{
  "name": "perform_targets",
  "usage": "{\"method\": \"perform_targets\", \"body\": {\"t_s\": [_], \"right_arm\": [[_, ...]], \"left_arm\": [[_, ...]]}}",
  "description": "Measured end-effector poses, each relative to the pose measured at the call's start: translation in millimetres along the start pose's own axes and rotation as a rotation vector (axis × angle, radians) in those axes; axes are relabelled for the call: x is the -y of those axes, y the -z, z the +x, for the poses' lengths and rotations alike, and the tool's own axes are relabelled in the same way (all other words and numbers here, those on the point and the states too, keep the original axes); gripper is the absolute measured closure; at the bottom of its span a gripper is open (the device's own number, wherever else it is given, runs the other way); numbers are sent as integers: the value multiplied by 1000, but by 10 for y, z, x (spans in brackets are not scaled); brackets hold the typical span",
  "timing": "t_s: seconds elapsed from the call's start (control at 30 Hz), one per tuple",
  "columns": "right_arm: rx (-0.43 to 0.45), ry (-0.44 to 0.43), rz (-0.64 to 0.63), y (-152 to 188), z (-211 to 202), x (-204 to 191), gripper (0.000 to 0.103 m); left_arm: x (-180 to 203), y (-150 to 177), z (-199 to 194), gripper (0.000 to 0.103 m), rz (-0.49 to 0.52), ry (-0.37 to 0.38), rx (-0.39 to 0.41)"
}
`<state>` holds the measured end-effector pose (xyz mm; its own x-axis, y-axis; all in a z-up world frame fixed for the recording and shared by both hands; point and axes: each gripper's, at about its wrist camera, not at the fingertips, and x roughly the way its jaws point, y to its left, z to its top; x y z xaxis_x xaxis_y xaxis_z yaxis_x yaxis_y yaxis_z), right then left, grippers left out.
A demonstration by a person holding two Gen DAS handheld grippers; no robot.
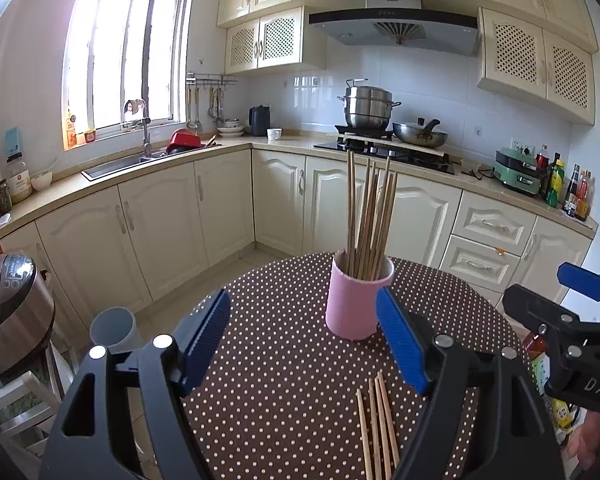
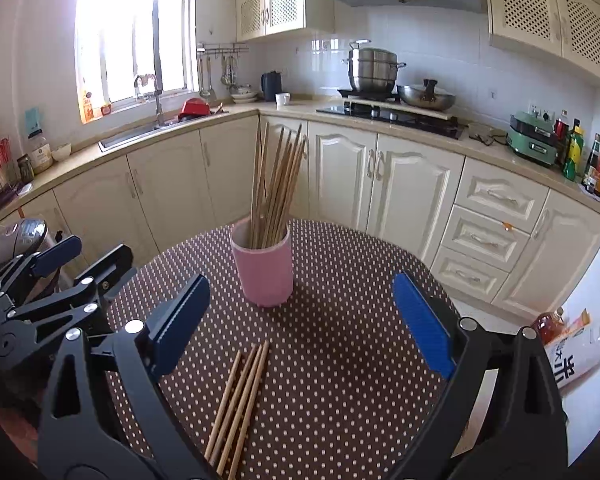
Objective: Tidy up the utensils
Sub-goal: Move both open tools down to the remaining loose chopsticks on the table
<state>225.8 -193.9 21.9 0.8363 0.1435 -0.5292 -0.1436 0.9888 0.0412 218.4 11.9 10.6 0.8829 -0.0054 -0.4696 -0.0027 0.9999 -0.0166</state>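
Note:
A pink cup (image 1: 356, 304) full of upright wooden chopsticks (image 1: 370, 216) stands on the round brown polka-dot table (image 1: 284, 392). It also shows in the right wrist view (image 2: 263, 268). Several loose chopsticks (image 1: 376, 428) lie flat near the table's front edge, also seen in the right wrist view (image 2: 238, 404). My left gripper (image 1: 304, 344) is open and empty above the table, short of the cup. My right gripper (image 2: 300, 320) is open and empty, above the table right of the loose chopsticks. Each gripper shows in the other's view: the right one (image 1: 572, 320), the left one (image 2: 56, 280).
Cream kitchen cabinets and a counter run behind the table, with a sink (image 1: 140, 162), a hob with pots (image 1: 384, 140) and bottles (image 1: 572, 188). A rice cooker (image 1: 12, 312) and a grey bucket (image 1: 114, 330) stand left of the table. Packets lie on the floor (image 2: 572, 348) to the right.

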Motion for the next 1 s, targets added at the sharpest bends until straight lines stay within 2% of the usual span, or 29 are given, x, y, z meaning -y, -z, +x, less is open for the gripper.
{"method": "perform_targets", "body": {"t_s": [0.37, 0.73, 0.9, 1.0], "right_arm": [[-153, 31, 30, 520, 244, 2, 12], [-306, 62, 34, 1033, 639, -46, 12], [-352, 73, 19, 1162, 795, -111, 12], [-378, 82, 6, 1211, 908, -166, 12]], "left_arm": [[-66, 511, 0, 29, 19, 24, -63], [-142, 1070, 236, 29, 25, 68, -171], [-185, 1219, 294, 29, 26, 72, -189], [-201, 1317, 394, 29, 41, 79, -227]]}}
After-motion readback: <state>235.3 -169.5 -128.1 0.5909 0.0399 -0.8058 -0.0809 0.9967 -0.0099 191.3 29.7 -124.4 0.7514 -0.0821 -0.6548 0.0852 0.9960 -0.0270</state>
